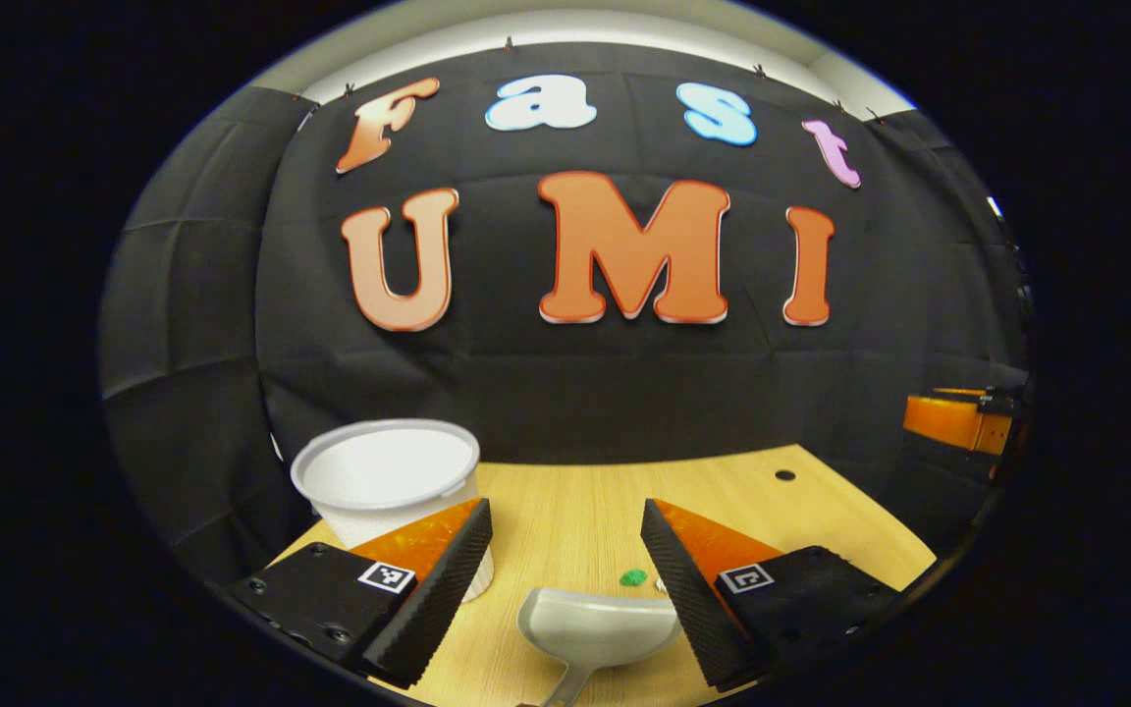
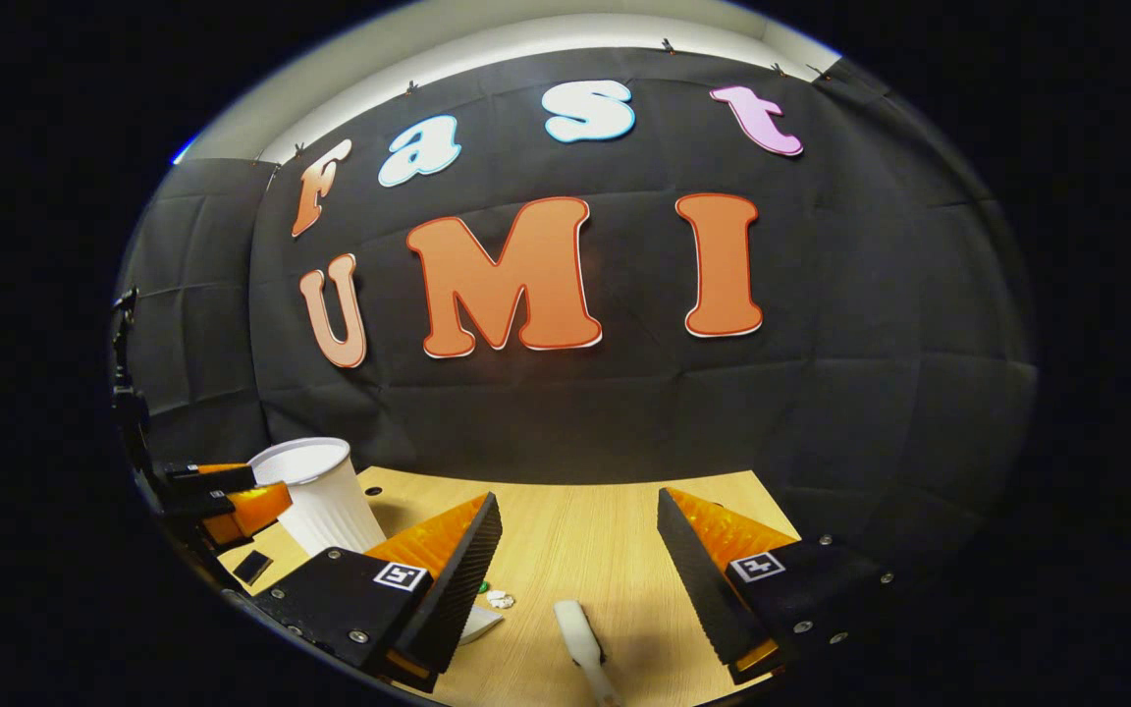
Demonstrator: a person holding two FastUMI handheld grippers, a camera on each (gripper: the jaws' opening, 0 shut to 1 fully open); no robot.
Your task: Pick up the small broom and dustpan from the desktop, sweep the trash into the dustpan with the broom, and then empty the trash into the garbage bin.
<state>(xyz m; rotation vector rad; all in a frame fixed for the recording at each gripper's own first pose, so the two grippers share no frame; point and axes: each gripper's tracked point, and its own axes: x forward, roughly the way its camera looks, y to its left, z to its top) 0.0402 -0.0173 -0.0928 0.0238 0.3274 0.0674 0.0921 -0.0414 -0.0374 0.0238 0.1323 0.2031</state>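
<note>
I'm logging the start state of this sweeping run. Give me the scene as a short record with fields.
surface: wooden desktop
dustpan: lying on desktop between left gripper fingers, ungrasped
broom: on desktop ahead of right gripper, ungrasped
trash: green scrap past the dustpan
bin: white, ribbed garbage bin, upright, far left
grippers: both open

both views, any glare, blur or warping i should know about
Left gripper view: sharp, fisheye bends the table edge, soft sheen on the dustpan. Right gripper view: sharp too, the bin leans from distortion, the broom handle casts a faint shadow.
</note>
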